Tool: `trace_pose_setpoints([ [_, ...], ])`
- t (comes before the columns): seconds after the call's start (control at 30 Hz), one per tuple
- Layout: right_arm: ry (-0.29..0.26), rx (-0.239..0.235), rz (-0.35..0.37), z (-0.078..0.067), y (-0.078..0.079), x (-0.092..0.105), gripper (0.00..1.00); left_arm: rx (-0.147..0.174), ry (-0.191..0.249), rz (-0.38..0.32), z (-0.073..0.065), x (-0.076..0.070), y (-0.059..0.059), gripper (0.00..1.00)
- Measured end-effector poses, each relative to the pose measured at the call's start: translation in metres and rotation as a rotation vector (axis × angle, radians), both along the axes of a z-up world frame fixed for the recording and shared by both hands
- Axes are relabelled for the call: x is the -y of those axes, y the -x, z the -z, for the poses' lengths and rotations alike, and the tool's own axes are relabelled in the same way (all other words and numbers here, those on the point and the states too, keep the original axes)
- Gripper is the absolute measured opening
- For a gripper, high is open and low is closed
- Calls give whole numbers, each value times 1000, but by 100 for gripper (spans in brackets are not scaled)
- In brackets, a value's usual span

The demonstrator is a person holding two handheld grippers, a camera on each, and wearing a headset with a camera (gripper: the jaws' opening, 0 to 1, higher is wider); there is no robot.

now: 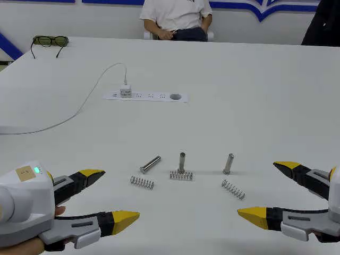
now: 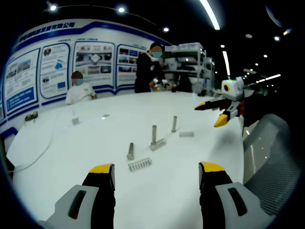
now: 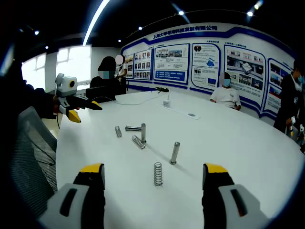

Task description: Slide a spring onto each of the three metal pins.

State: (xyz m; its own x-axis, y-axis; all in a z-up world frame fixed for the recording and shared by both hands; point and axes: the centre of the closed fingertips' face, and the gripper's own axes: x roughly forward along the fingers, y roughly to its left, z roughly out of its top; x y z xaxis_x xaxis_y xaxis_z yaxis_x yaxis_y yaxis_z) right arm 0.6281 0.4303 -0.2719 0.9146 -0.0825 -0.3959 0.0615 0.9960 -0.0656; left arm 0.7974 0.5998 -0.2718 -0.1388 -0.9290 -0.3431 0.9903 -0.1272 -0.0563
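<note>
Three metal pins stand in a row on the white table [image 1: 255, 95]. The left pin [image 1: 150, 164] lies on its side; the middle pin [image 1: 181, 162] and the right pin [image 1: 228, 163] stand upright. A loose spring lies by each: left spring [image 1: 142, 182], middle spring [image 1: 181, 175] touching its pin's base, right spring [image 1: 232, 189]. My left gripper [image 1: 109, 195] is open at the near left, apart from the parts. My right gripper [image 1: 265, 190] is open at the near right. The right gripper view has the right spring [image 3: 157, 173] closest, between the open jaws.
A white power strip [image 1: 144, 96] with a plugged charger and cable lies mid-table. Glasses [image 1: 49, 41] rest at the far left corner. A person [image 1: 175, 18] sits at the far edge. A mesh chair back [image 2: 271, 162] stands near the table's side.
</note>
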Motion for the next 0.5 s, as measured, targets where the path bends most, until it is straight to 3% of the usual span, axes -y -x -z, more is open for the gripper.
trace_pose_setpoints([
  [0.5,-12,-6,-3,4,-2,-1,85,-3,-5,-18,0,-3,0,72],
])
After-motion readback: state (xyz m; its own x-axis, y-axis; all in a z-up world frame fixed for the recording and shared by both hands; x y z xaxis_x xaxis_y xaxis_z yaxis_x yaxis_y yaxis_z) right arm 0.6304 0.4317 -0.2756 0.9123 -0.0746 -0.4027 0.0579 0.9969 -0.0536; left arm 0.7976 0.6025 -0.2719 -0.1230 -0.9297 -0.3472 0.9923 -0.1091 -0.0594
